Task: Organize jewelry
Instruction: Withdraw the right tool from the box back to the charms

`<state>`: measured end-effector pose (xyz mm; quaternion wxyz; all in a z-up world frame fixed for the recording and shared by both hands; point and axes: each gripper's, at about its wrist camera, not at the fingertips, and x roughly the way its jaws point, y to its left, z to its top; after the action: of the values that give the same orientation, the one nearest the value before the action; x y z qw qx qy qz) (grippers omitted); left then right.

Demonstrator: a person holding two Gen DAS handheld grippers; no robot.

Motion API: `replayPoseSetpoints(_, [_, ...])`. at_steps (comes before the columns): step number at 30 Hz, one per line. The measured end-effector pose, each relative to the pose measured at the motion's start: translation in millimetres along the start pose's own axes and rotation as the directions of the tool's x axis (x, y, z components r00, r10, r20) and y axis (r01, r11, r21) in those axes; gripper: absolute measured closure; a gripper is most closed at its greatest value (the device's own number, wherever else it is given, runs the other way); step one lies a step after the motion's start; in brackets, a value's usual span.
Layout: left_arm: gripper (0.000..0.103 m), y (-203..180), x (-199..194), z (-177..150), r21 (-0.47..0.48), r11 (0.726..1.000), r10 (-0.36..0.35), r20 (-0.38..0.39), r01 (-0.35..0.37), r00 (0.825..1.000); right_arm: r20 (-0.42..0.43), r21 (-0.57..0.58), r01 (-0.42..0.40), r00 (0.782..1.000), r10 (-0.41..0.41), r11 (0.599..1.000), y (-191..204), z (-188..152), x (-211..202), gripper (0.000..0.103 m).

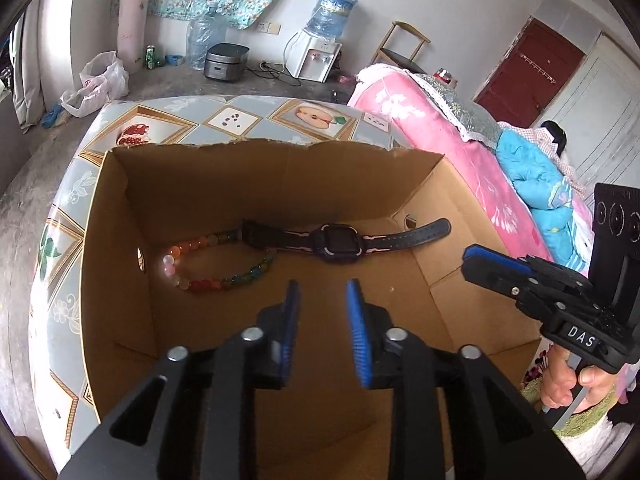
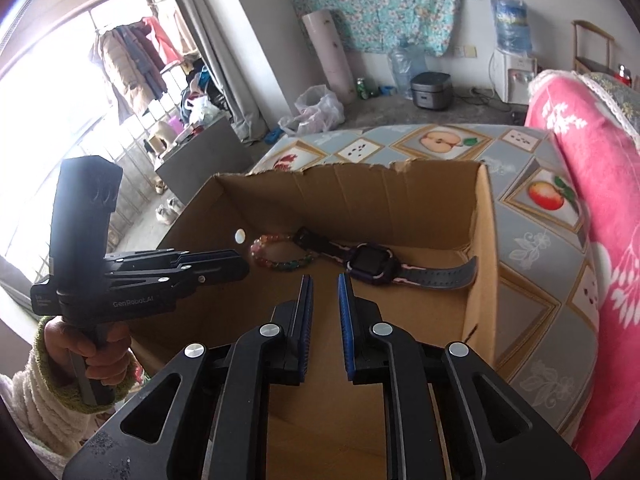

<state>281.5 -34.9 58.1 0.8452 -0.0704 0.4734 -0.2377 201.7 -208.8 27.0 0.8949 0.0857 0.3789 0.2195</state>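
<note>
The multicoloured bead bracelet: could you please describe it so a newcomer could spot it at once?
Find the open brown cardboard box on the fruit-patterned tablecloth. On its floor, towards the far wall, lies the loop of round translucent beads, orange, pale pink, red and green. Unlike the dark flat-strapped watch overlapping it, it is a colourful ring.

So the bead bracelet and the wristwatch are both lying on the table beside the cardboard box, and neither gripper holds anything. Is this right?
Not quite. The bead bracelet and the wristwatch lie inside the cardboard box, on its floor, not on the table beside it; the left wrist view shows this clearly. The rest holds: the left gripper and right gripper hold nothing.
</note>
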Motion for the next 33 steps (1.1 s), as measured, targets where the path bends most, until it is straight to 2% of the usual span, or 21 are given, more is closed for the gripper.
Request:
replayPoseSetpoints(5, [0.069, 0, -13, -1, -0.013, 1.0, 0.008, 0.028, -0.008, 1.0, 0.045, 0.035, 0.015, 0.999, -0.016, 0.999, -10, 1, -20, 0.088])
replayPoseSetpoints(8, [0.064, -1, -30, -4, -0.009, 1.0, 0.008, 0.064, -0.007, 0.998, 0.09, 0.059, 0.023, 0.996, -0.028, 0.998, -14, -3, -40, 0.081])
replayPoseSetpoints(16, [0.038, -15, -90, -30, 0.046, 0.999, 0.02, 0.176, -0.029, 0.984, 0.19, 0.116, 0.045, 0.979, -0.067, 0.992, -22, -27, -99, 0.069])
replayPoseSetpoints(22, [0.02, -23, -134, -76, 0.074, 0.996, 0.027, 0.228, -0.045, 0.973, 0.223, 0.11, 0.056, 0.972, -0.08, 0.992, -16, -55, -131, 0.061])
replayPoseSetpoints(27, [0.007, -25, -133, -124, 0.08, 0.989, 0.11, 0.185, -0.127, 0.977, 0.217, 0.098, 0.074, 0.972, -0.094, 0.992, -5, -95, -145, 0.054])
replayPoseSetpoints(30, [0.007, -23, -112, -155, 0.082, 0.976, 0.191, 0.115, -0.201, 0.975, 0.133, 0.092, 0.11, 0.984, -0.122, 0.99, 0, -122, -130, 0.054])
replayPoseSetpoints(33, [0.007, -17, -82, -184, 0.083, 0.958, 0.273, 0.029, -0.274, 0.962, 0.012, 0.094, 0.119, 0.993, -0.121, 0.988, 4, -151, -105, 0.054])
